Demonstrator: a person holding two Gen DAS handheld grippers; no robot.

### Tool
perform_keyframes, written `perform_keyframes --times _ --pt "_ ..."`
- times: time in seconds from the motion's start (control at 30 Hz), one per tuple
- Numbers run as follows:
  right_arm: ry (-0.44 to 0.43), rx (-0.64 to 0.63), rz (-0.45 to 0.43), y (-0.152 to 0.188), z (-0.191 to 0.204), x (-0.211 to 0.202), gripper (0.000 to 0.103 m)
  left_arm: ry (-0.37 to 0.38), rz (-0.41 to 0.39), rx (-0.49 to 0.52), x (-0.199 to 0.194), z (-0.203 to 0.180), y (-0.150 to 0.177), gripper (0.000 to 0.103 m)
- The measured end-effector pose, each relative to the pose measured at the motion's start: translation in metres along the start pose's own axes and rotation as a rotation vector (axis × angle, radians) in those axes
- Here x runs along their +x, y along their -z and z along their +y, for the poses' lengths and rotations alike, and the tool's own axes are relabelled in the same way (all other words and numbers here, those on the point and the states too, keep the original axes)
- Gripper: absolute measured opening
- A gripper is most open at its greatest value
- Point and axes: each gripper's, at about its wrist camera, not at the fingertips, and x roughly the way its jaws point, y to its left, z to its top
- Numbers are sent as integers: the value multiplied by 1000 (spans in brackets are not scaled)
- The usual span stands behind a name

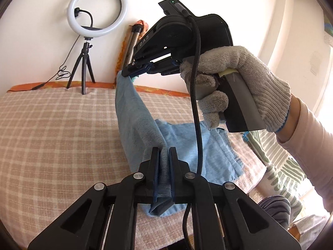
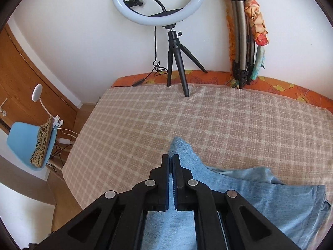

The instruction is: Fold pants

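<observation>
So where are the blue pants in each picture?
Left wrist: blue pants in the middle, pinched by the left claw and right claw.
Right wrist: blue pants bottom right.
Shared landmark: ring light by the wall.

Left black two-finger gripper, bottom centre of its own view, jaws clamped on a fold of light blue denim pants. Right black two-finger gripper, centre frame and raised, pinches the cloth's upper end, gripped by a right hand in a grey knitted glove, pale sleeve entering from the right edge.
</observation>
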Motion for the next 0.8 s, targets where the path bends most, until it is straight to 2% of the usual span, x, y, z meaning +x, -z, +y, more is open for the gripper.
perform_keyframes --times 0.23,0.47,0.63,0.8 --pt "41 65 -54 17 -65 -46 0 107 16 35 26 -49 -10 5" --pt "90 156 -98 48 -141 -85 0 200 68 95 62 -105 -16 3" --pt "118 234 -120 67 -197 -108 0 258 130 111 95 -134 -13 3" --pt "126 300 -121 85 -245 -106 0 290 217 145 125 -152 -2 3"
